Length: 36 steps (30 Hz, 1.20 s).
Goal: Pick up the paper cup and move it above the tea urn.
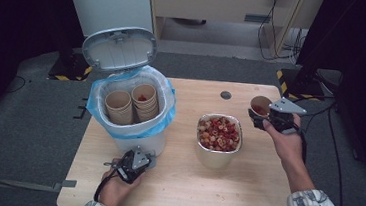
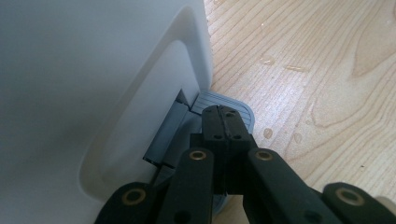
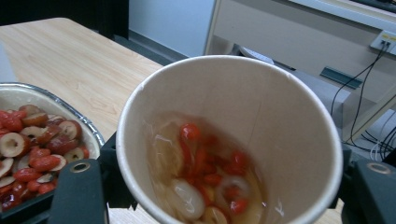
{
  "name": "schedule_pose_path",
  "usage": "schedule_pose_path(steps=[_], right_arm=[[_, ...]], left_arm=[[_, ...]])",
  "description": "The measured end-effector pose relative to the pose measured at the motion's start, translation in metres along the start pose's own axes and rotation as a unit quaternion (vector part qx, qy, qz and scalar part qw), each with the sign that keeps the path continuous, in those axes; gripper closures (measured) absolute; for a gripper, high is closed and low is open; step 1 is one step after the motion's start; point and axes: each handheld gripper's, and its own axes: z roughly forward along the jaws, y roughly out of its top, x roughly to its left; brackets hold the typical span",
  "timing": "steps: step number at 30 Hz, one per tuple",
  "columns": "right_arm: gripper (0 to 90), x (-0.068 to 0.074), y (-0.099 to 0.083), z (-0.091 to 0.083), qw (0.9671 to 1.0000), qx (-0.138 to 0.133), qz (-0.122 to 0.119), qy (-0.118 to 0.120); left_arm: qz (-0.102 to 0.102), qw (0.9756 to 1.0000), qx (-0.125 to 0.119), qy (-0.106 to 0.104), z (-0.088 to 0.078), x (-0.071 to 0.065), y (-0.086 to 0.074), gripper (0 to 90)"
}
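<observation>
My right claw [image 1: 262,121] grips a paper cup [image 1: 260,105] with wet fruit scraps, held above the table's [image 1: 184,183] right side, just beside the steel bowl [image 1: 219,134]. My left claw [image 2: 223,122], jaws clenched with nothing between them, presses the bin pedal [image 2: 243,111], so the lid [image 1: 119,48] stands open. I judge the cup must stay upright while crossing above the bowl. Stacked cups [image 1: 133,103] crowd the bin [image 1: 131,109]; the table edge lies near my right.
</observation>
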Motion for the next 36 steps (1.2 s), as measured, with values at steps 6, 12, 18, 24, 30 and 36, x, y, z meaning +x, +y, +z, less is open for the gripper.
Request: schedule_pose_path(steps=[6,12,18,24,30,36], right_arm=[[29.3,0.005,0.009,-0.001,1.0,-0.005,-0.006,0.005],[29.3,0.007,0.016,-0.002,0.9999,-0.003,-0.01,0.007],[29.3,0.014,0.027,-0.001,0.9997,-0.007,-0.017,0.014],[29.3,0.023,0.039,0.001,0.9989,-0.007,-0.038,0.027],[29.3,0.029,0.044,0.005,0.9983,-0.006,-0.047,0.033],[29.3,0.027,0.049,0.005,0.9983,-0.01,-0.047,0.033]], left_arm=[[-0.001,1.0,0.0,-0.001,0.0,0.0,0.0,89.8],[-0.001,1.0,0.0,-0.001,0.0,0.0,0.0,89.8],[-0.001,1.0,0.0,-0.001,0.0,0.0,0.0,89.9],[-0.001,1.0,0.0,-0.001,0.0,0.0,0.0,89.8],[-0.001,1.0,0.0,-0.002,0.0,0.001,0.0,89.8],[-0.001,1.0,0.0,-0.002,0.0,0.001,0.0,89.9]])
